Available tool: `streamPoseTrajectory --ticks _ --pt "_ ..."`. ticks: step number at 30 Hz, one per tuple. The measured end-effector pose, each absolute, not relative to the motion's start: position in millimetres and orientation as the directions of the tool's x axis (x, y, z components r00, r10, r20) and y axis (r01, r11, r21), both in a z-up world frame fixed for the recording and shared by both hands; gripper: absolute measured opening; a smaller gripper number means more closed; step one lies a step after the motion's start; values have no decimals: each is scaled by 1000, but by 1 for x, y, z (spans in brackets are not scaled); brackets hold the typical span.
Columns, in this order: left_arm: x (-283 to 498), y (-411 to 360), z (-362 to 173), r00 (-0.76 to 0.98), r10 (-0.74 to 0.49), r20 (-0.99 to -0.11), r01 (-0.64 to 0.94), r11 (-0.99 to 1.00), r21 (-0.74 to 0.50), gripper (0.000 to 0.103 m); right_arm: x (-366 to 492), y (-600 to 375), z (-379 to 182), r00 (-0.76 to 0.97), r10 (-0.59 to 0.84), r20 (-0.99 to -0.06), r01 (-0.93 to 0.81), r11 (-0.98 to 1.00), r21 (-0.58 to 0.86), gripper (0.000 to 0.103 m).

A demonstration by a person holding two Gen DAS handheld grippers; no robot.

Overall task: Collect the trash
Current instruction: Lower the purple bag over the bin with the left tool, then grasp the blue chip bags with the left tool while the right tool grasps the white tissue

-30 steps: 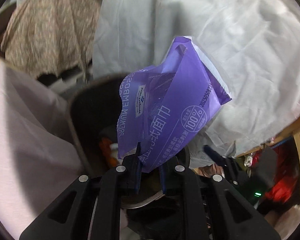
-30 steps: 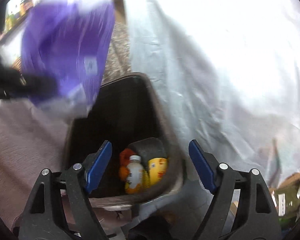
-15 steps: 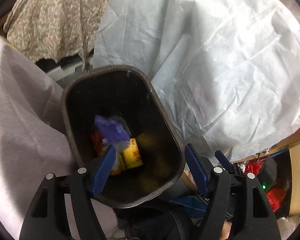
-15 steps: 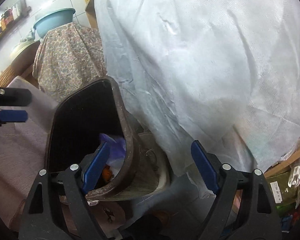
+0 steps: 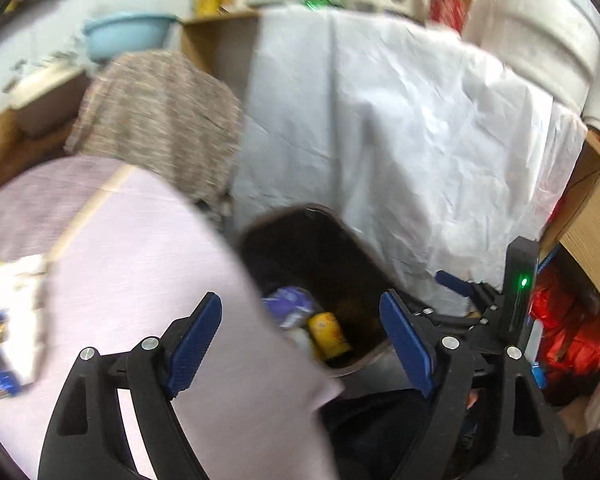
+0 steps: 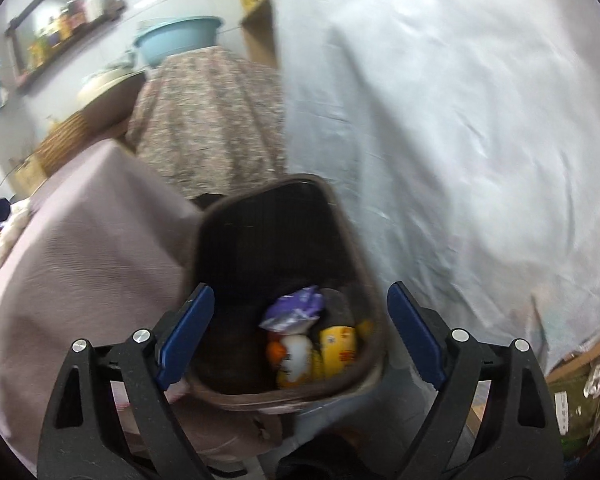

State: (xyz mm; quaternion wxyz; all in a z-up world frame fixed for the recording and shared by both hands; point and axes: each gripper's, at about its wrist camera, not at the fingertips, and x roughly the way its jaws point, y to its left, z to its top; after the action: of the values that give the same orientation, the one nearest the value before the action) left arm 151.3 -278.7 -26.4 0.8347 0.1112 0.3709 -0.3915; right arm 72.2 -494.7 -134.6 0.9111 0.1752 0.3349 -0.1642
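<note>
A dark brown trash bin (image 6: 342, 216) stands on the floor between a pink-covered table and white sheeting. Inside lie a crumpled purple wrapper (image 6: 296, 306), a small white bottle (image 6: 296, 360) and a yellow can (image 6: 338, 346). The bin (image 5: 352, 240), the purple wrapper (image 5: 290, 306) and the can (image 5: 328, 334) also show in the left wrist view. My left gripper (image 5: 300, 344) is open and empty, above the table edge beside the bin. My right gripper (image 6: 300, 336) is open and empty, right over the bin.
The pink tablecloth (image 5: 148, 280) covers the table at left, with white and blue litter (image 5: 0, 320) at its far left. White sheeting (image 5: 380, 140) hangs behind the bin. A patterned cloth (image 6: 212, 120) drapes furniture behind. Red bags (image 5: 560, 320) lie at right.
The left gripper opened and dropped the purple wrapper into the bin, then swung up and left over the table. The right gripper moved back over the bin.
</note>
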Motion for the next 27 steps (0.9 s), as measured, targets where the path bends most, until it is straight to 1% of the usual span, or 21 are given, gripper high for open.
streamPoseTrajectory --ticks 3,7,9,15,17,21,26,27 --pt "155 -229 -16 501 -537 -678 688 723 -65 80 80 -474 -123 741 -138 -657 360 908 216 88" --pt "161 -159 -6 633 -427 -646 584 811 36 80 89 -449 -108 765 -83 -639 289 930 226 88" --pt "167 -130 -8 672 -372 -640 532 844 69 80 91 -439 -100 775 -60 -629 261 937 232 88" --pt "191 -80 -22 726 -250 -641 437 887 150 80 97 -408 -75 797 16 -603 172 952 253 88" --pt "201 -69 -26 727 -234 -646 427 890 158 79 97 -398 -70 799 37 -600 145 957 252 88" --pt "219 -65 -33 716 -213 -664 430 885 179 69 99 -375 -59 799 80 -597 79 969 235 88" --pt "241 -71 -48 696 -164 -699 449 859 246 57 101 -352 -49 791 134 -597 6 974 227 88" --pt "242 -71 -50 699 -152 -698 444 858 258 49 102 -347 -47 790 148 -595 -8 973 230 88"
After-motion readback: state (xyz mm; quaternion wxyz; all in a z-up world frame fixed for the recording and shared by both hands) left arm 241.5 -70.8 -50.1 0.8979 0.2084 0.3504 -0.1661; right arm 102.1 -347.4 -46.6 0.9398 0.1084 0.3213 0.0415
